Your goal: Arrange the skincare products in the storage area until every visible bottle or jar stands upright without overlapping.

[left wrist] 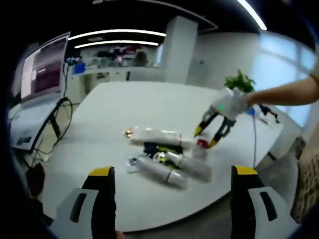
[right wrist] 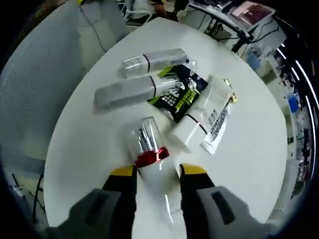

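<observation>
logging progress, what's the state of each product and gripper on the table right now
red-banded bottle: between the right gripper jaws, not visibly clamped
two clear-capped tubes: lying flat
dark sachet: flat, under the tubes
white tube: lying across the sachet
left gripper: open, empty

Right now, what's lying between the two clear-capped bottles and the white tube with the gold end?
A dark packet with green and white print lies flat between the clear-capped bottles and the white tube, seen best in the right gripper view.
</observation>
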A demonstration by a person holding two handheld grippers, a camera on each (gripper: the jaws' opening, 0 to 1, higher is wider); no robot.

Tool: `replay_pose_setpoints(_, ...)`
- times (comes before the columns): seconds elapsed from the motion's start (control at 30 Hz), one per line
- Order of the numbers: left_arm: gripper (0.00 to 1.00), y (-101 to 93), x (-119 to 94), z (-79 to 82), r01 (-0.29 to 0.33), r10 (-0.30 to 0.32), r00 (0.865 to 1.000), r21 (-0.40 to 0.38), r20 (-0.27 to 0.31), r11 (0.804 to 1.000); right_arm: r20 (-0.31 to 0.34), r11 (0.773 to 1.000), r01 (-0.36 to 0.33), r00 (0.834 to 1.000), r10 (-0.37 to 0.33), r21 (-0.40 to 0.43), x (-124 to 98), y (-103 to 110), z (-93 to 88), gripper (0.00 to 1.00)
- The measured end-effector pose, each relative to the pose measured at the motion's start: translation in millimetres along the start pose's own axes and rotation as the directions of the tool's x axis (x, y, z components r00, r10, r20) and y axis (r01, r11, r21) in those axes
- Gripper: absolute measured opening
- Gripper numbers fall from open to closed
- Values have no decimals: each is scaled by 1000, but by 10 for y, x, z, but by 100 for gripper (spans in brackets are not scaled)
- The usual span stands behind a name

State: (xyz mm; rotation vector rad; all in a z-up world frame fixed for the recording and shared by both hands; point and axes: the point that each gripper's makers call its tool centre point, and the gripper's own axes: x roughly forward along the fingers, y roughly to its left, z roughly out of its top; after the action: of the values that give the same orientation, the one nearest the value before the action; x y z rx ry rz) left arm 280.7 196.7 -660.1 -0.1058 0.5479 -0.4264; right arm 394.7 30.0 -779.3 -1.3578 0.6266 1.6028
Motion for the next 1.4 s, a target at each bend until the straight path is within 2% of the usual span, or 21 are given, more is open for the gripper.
replay_pose_setpoints(0.07,94,2,0,-3,-2,2,1000,-3,-1,1000,-14,999,-16,1000,15,-32,40,1,-15,34)
replay_pose_setpoints(0.1,94,5,0,-4,-4,4,1000,-2,-2,1000,-27,997,-48,999,46,-52,33,43,-20,34)
replay_pose_setpoints(0.17,93,2,2,-9,-3,3,1000,-2,-5,1000,-28,999,-42,999,41,-30,32,6,-2,33)
replay_pose_setpoints(0.3,93,-2,12,-35,1,-1,1000,0,-22,1000,-46,996,-37,998,33,-87,24,58,-7,31)
replay_pose_setpoints(0.43,93,-11,13,-36,4,-4,1000,2,-23,1000,-28,998,-3,1000,1,-63,-4,65,-41,29)
replay_pose_setpoints(0.5,92,-17,16,-41,5,-5,1000,4,-27,1000,-1,999,33,999,-33,-10,-19,55,-55,28)
replay_pose_setpoints(0.67,93,-53,19,-41,16,-15,999,27,-30,1000,-11,997,76,997,-76,-5,-27,72,-48,28)
replay_pose_setpoints(0.77,92,-55,10,-25,13,-13,1000,31,-20,999,-8,991,121,993,-121,58,-48,47,-64,27)
replay_pose_setpoints(0.97,92,-75,-3,-18,21,-21,1000,42,-13,999,-33,990,136,990,-134,42,-79,130,-64,27)
replay_pose_setpoints(1.03,92,-71,-9,-11,18,-18,1000,45,-7,999,-24,986,146,989,-145,77,-102,139,-61,27)
replay_pose_setpoints(1.07,92,-69,-10,-8,18,-17,1000,45,-5,999,-10,976,165,986,-165,139,-127,137,-52,27)
replay_pose_setpoints(1.17,92,-67,-17,0,16,-16,1000,46,1,999,28,947,207,975,-220,247,-211,118,-32,27)
replay_pose_setpoints(1.23,92,-67,-22,2,15,-15,1000,48,3,999,50,914,239,962,-270,327,-288,100,-30,27)
replay_pose_setpoints(1.33,92,-76,-28,4,16,-16,1000,55,5,998,78,844,271,936,-344,463,-407,67,-50,27)
replay_pose_setpoints(1.4,92,-86,-29,4,18,-18,1000,61,4,998,92,786,283,915,-393,549,-482,45,-81,27)
